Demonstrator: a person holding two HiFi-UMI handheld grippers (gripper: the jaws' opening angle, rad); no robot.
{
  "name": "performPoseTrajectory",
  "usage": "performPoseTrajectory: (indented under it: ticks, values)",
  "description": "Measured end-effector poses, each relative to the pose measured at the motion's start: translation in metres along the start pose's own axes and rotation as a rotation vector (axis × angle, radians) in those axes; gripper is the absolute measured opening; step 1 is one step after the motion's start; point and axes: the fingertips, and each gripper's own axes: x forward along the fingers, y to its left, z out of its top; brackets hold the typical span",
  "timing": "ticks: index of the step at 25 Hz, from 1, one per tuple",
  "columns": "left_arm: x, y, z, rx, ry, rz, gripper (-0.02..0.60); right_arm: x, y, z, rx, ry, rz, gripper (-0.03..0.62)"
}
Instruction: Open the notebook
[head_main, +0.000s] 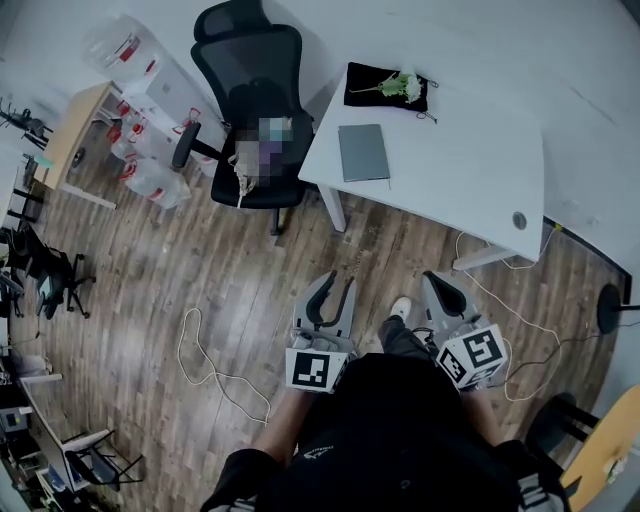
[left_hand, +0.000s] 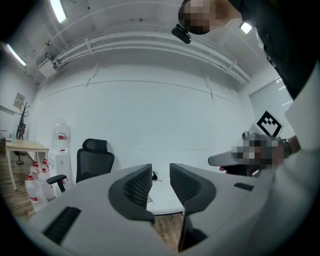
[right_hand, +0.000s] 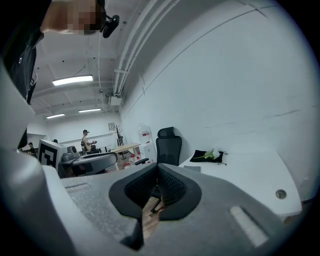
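Closed notebook (head_main: 363, 152) lies near the front edge of the table (head_main: 470, 180).

Counter (head_main: 450, 170): smooth white top, matt, no glare that I can see. Notebook (head_main: 363, 152) near its left edge: plain grey cover, matt. Black cloth (head_main: 372, 98) at the far edge, soft and dull. Floor (head_main: 200, 290): brown wood planks, grain showing. Chair (head_main: 250, 70): black mesh back. Left gripper (left_hand: 160, 170) and right gripper (right_hand: 157, 172): grey matt plastic-looking shells; the jaws' inner faces are black and ribbed.
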Motion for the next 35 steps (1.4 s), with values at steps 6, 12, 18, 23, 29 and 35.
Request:
performPoseTrajectory:
  ticks: [6, 12, 18, 23, 29, 35]
  values:
    - [0.050, -0.008, -0.003, 0.016, 0.029, 0.056, 0.110, 0.020, -0.043, 0.016, -0.015, 0.024, 0.074, 0.005]
    - [0.102, -0.024, 0.002, -0.009, -0.008, 0.104, 0.110, 0.035, -0.087, 0.028, -0.042, 0.040, 0.136, 0.005]
    - [0.136, -0.038, -0.005, 0.005, 0.015, 0.123, 0.110, 0.036, -0.120, 0.039, -0.052, 0.042, 0.175, 0.005]
    - [0.148, -0.037, -0.022, 0.025, 0.080, 0.137, 0.110, 0.037, -0.140, 0.034, -0.008, 0.046, 0.158, 0.005]
    - [0.163, -0.027, -0.027, 0.037, 0.097, 0.141, 0.110, 0.045, -0.151, 0.031, -0.004, 0.059, 0.155, 0.005]
    - [0.183, -0.004, -0.042, 0.014, 0.116, 0.127, 0.110, 0.068, -0.163, 0.033, 0.005, 0.066, 0.106, 0.005]
